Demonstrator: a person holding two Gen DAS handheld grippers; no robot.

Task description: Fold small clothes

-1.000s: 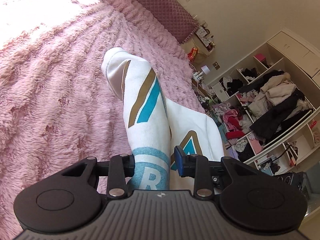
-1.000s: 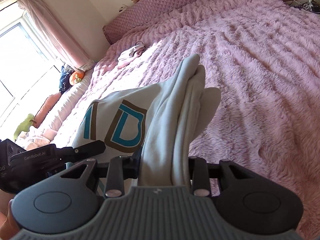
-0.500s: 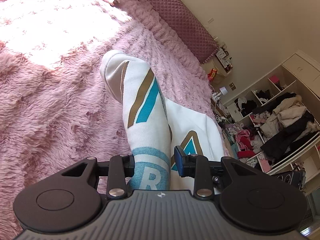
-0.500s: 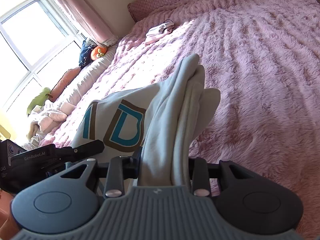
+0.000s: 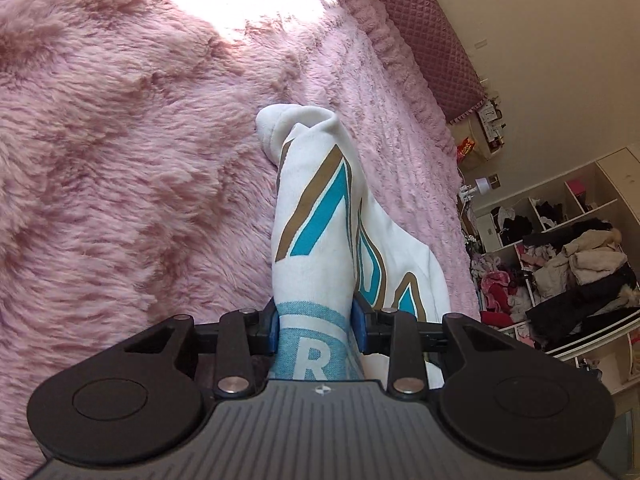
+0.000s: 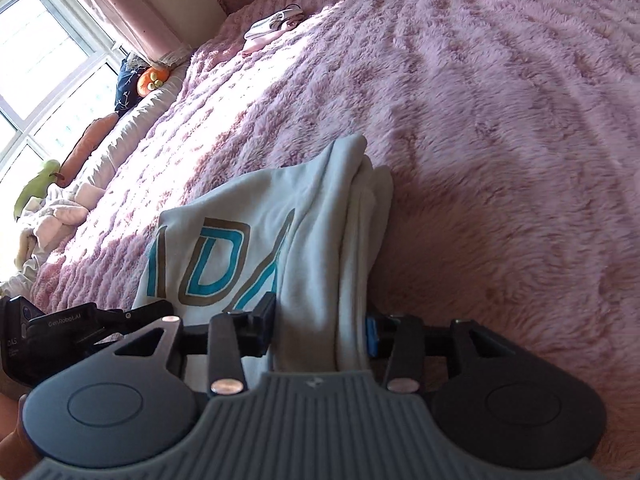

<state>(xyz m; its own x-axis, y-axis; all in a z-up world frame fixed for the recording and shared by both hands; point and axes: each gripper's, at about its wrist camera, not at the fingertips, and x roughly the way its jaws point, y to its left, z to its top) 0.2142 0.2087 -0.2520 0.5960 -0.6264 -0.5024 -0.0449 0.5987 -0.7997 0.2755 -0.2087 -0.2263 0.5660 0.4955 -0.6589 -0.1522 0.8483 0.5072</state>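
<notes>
A small white garment [image 5: 320,216] with teal and brown lettering hangs between both grippers, just above the pink fluffy bedspread [image 5: 120,160]. My left gripper [image 5: 316,328] is shut on one bunched edge of it. My right gripper [image 6: 320,330] is shut on the other bunched edge; the garment [image 6: 248,248] spreads to the left there, with the letters showing. The left gripper's body [image 6: 60,328] shows at the lower left of the right wrist view.
A folded pale garment [image 6: 276,26] lies far up the bed near the quilted headboard [image 5: 440,40]. Open shelves full of clothes [image 5: 560,264] stand beyond the bed's right side. Plush toys and a cushion [image 6: 80,152] line the window side.
Both grippers have swung down closer to the bedspread with the garment still held. The garment's free end now lies lower, near the bed surface.
</notes>
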